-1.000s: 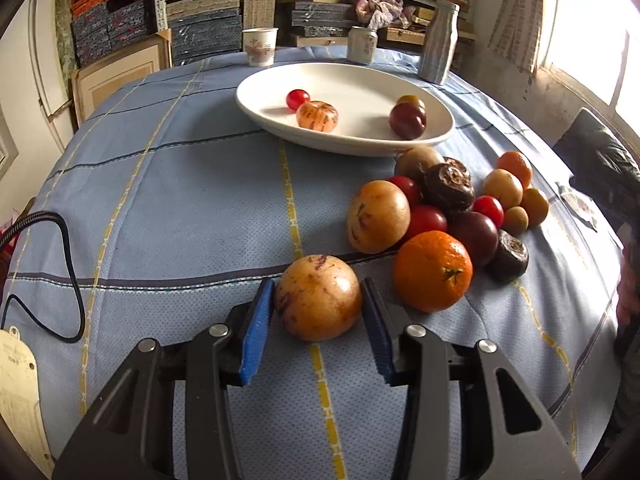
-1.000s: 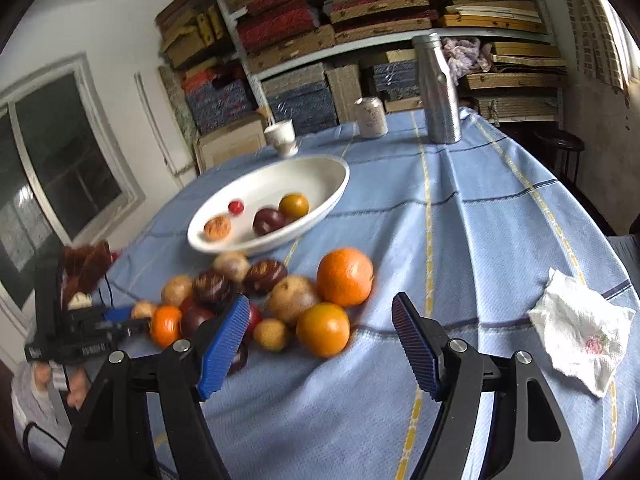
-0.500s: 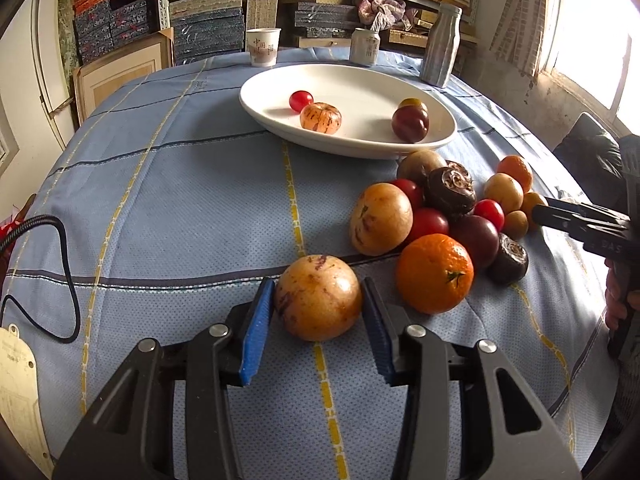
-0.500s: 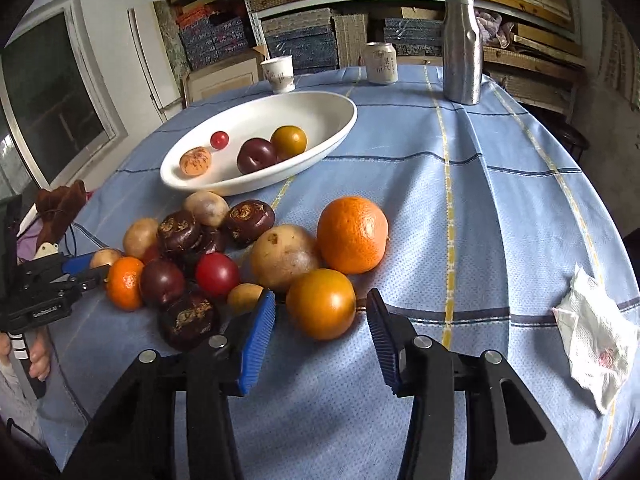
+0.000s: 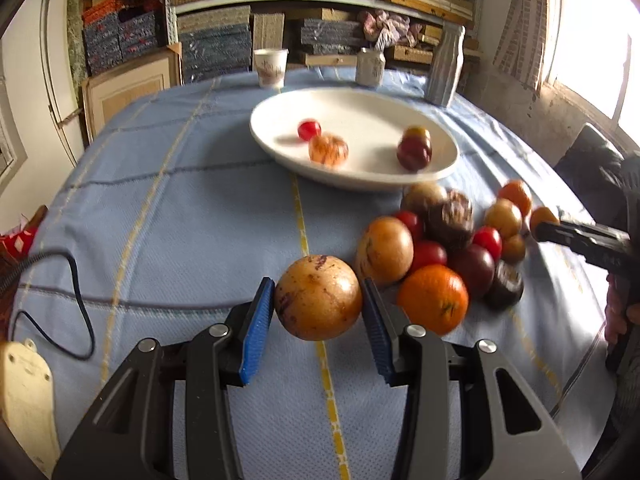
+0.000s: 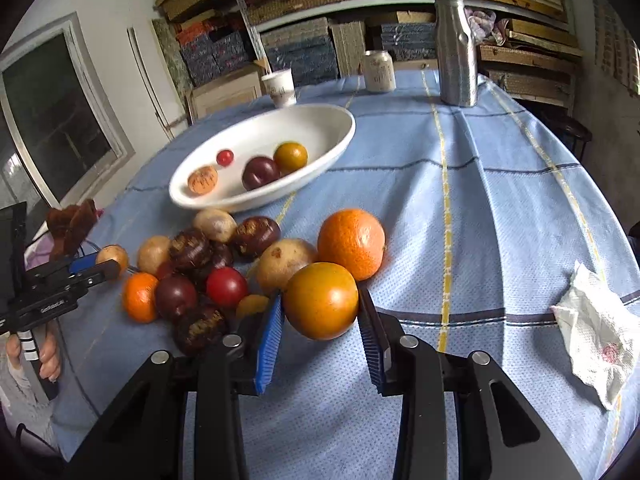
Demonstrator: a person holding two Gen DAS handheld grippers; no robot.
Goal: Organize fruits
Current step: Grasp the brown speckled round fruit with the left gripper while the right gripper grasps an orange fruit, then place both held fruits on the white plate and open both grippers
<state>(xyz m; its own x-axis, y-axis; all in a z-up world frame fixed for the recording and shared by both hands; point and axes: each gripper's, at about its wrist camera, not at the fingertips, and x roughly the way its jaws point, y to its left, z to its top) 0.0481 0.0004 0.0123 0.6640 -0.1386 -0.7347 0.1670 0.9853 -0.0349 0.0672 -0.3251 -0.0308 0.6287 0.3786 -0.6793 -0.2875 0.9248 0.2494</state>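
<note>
My left gripper (image 5: 316,282) is shut on a speckled yellow-brown fruit (image 5: 318,304), close over the blue tablecloth. My right gripper (image 6: 320,294) has its jaws closing on an orange-yellow round fruit (image 6: 320,308), and both blue pads touch its sides. That fruit sits at the near edge of the fruit pile (image 6: 208,264), next to a large orange (image 6: 352,244). Beyond the pile a white oval bowl (image 6: 344,136) holds several fruits. In the left wrist view the bowl (image 5: 280,148) lies ahead and the pile (image 5: 440,248) to the right.
A paper cup (image 6: 282,88), a can (image 6: 379,70) and a metal bottle (image 6: 456,48) stand at the table's far edge before stacked shelves. A crumpled tissue (image 6: 596,328) lies at the right. A black cable (image 5: 80,304) loops at the left. A hand (image 6: 44,360) holds the left gripper.
My right gripper came down to the pile's near edge and its wide jaws closed in on the orange-yellow fruit. The left gripper kept its grip and barely moved.
</note>
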